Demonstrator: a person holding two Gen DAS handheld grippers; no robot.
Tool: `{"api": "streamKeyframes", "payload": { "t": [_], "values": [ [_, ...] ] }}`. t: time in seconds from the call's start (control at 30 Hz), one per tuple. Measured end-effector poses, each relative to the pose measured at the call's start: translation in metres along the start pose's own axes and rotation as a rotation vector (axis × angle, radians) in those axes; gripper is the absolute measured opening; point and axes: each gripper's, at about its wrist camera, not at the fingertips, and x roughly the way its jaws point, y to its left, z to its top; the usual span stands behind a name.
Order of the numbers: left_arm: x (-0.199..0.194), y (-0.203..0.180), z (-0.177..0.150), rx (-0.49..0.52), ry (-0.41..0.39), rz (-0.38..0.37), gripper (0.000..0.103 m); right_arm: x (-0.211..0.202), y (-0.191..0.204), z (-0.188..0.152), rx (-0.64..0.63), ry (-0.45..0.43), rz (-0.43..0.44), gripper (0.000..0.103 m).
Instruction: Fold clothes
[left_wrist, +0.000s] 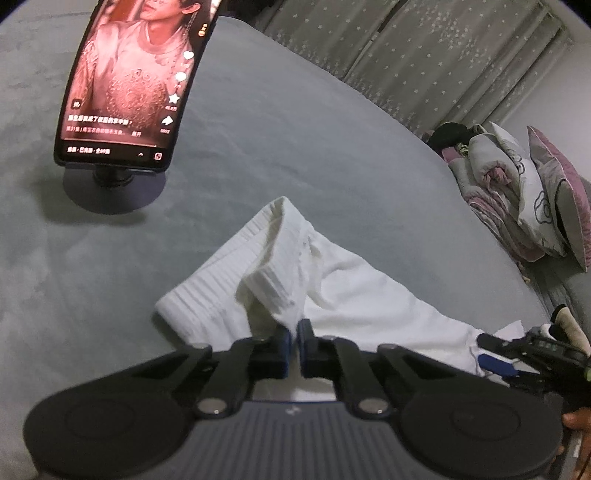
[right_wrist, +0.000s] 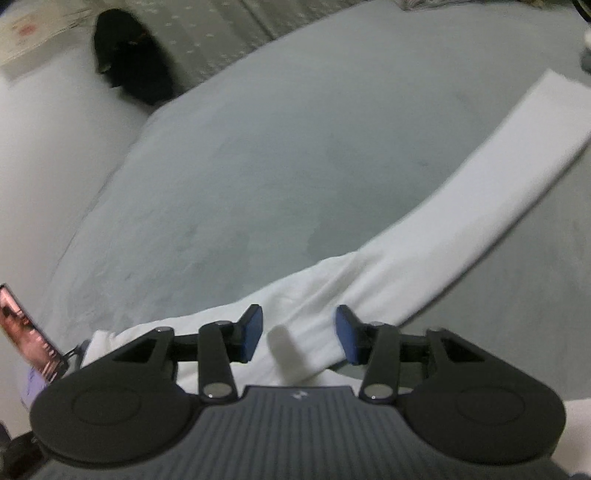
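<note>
White trousers (left_wrist: 332, 280) are spread on a bed (left_wrist: 258, 147). Cloth is pinched by the left hand-held gripper (left_wrist: 294, 332); the right hand-held gripper (right_wrist: 299, 325) is held spread.

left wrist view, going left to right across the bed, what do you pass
phone on its round stand → white garment, its near edge pinched in the left gripper → right gripper at the garment's right end → folded bedding → pillow
</note>
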Motion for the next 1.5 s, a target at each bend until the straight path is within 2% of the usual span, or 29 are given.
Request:
{"api": "streamKeyframes", "payload": {
  "t": [0.07,0.1,0.3,0.33,0.37,0.4,0.63,0.67,0.7,0.73,0.83,0.87,1.0,1.1,1.3,1.5],
  "values": [
    [0.0,0.0,0.0,0.001,-0.001,0.004,0.003,0.002,0.001,-0.004,-0.011,-0.015,-0.037,0.004],
    [0.0,-0.001,0.0,0.0,-0.002,0.005,0.003,0.002,0.001,-0.006,-0.011,-0.019,-0.046,0.0],
    [-0.003,-0.004,0.001,-0.011,-0.022,-0.001,0.002,-0.01,-0.002,-0.01,0.052,-0.037,-0.018,0.0],
    [-0.004,-0.005,0.0,-0.011,-0.024,-0.003,0.002,-0.012,-0.001,-0.011,0.052,-0.03,-0.016,0.002],
    [-0.004,-0.006,0.0,-0.013,-0.025,-0.005,0.002,-0.012,0.0,-0.012,0.06,-0.022,-0.013,0.01],
    [-0.005,-0.006,0.0,-0.014,-0.022,-0.007,0.002,-0.011,0.001,-0.011,0.074,-0.016,-0.009,0.012],
    [0.0,-0.005,0.0,-0.025,0.012,0.009,0.002,-0.009,0.01,-0.001,0.149,0.013,-0.053,0.017],
    [0.0,-0.005,0.0,-0.024,0.013,0.009,0.002,-0.007,0.013,0.001,0.159,0.015,-0.059,0.021],
    [0.0,-0.005,-0.001,-0.023,0.014,0.009,0.002,-0.005,0.016,0.003,0.168,0.016,-0.065,0.034],
    [0.0,-0.005,-0.001,-0.021,0.014,0.009,0.002,-0.004,0.019,0.004,0.173,0.015,-0.072,0.04],
    [-0.001,-0.005,-0.002,-0.017,0.016,0.009,0.002,0.0,0.031,0.003,0.16,0.004,-0.121,0.041],
    [-0.001,-0.004,-0.003,-0.015,0.017,0.01,0.002,0.001,0.034,0.001,0.15,-0.001,-0.145,0.041],
    [-0.001,-0.003,-0.002,-0.024,0.018,0.008,0.002,0.005,0.041,-0.007,0.109,-0.019,-0.227,0.017],
    [-0.002,-0.002,-0.001,-0.03,0.018,0.005,0.002,0.004,0.035,-0.008,0.094,-0.036,-0.24,0.002],
    [-0.006,0.0,0.002,-0.042,0.007,-0.014,0.001,-0.009,0.024,-0.012,0.093,-0.101,-0.205,0.0],
    [-0.022,0.003,0.014,-0.049,-0.058,-0.093,0.001,-0.05,0.026,-0.022,0.073,-0.211,-0.143,0.0]
  ]
}}
